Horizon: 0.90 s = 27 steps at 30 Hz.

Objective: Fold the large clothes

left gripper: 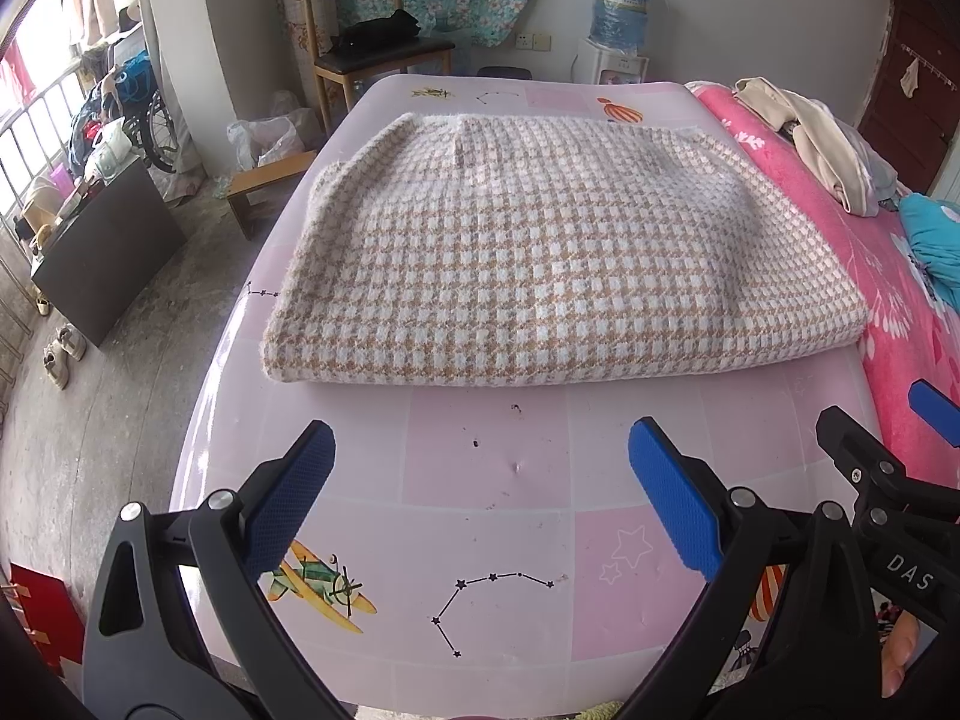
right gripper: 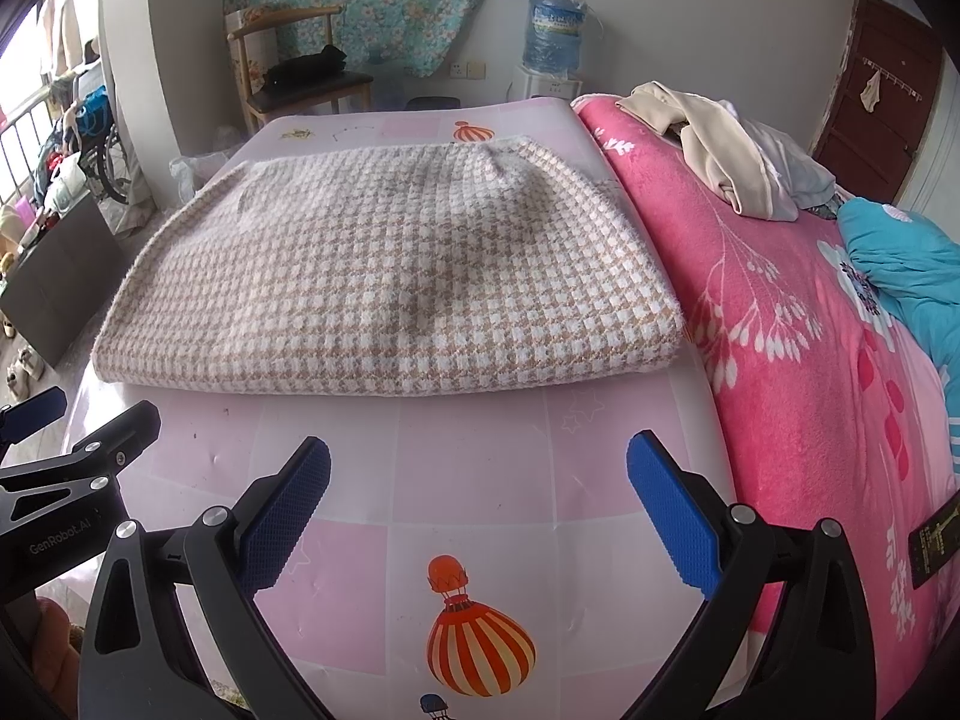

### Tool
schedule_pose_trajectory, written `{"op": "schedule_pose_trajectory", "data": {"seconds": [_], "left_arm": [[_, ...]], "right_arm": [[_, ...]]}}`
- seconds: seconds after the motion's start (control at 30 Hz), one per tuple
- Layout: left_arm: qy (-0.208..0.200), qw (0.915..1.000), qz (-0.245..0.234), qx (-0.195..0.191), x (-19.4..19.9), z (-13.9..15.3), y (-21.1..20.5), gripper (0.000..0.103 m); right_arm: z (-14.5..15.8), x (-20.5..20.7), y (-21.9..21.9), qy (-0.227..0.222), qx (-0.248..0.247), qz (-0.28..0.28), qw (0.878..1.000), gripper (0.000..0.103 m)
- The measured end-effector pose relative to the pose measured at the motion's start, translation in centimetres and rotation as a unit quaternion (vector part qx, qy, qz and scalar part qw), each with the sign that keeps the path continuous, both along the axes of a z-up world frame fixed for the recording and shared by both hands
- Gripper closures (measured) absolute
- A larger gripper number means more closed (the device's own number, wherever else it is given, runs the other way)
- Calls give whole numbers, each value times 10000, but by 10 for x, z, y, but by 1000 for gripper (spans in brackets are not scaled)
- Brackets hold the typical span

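Both grippers hung empty with their jaws spread wide: my left gripper [left gripper: 480, 498] at the bottom of the left wrist frame, my right gripper [right gripper: 479, 501] at the bottom of the right wrist frame, each well short of the garment. The houndstooth knit sweater [left gripper: 540, 252] lay folded into a thick slab across the middle of both frames, on the pink patterned mat [left gripper: 486, 540], its near edge a rounded fold. Its right side sat just beside the pink floral blanket [right gripper: 780, 330]. I judged the main risk to be a pinch catching only the top layer of that plump fold, so the stack would peel open. A pad dragged over the fuzzy knit could also slide the whole slab across the slick mat, or snag fibres
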<state>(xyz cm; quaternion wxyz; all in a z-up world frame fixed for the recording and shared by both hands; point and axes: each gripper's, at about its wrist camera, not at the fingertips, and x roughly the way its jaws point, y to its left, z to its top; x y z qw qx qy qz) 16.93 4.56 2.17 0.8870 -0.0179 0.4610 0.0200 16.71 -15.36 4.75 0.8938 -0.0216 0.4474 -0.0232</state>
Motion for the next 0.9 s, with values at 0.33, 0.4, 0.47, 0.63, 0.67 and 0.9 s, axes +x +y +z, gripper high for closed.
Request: {"op": "schedule_pose_trajectory", "data": {"seconds": [0.33, 0.4, 0.47, 0.63, 0.67, 0.9], "left_arm": [[-9, 10000, -6, -3, -1, 0, -1, 8], [-21, 10000, -6, 8, -1, 0, -1, 8], [-26, 10000, -4, 6, 0, 1, 0, 8], [-34, 10000, 11, 8, 0, 2, 0, 8], [-36, 10000, 14, 10, 0, 2, 0, 8], [-30, 10000, 7, 11, 0, 2, 0, 8]], "right_arm": [[1, 0, 0, -6, 0, -3, 10000, 6], [1, 0, 0, -11, 4, 1, 10000, 6], [2, 0, 0, -8, 2, -2, 10000, 6], [2, 0, 0, -11, 6, -3, 10000, 6], [2, 0, -1, -10, 7, -3, 10000, 6], [2, 0, -1, -1, 8, -10, 10000, 6]]}}
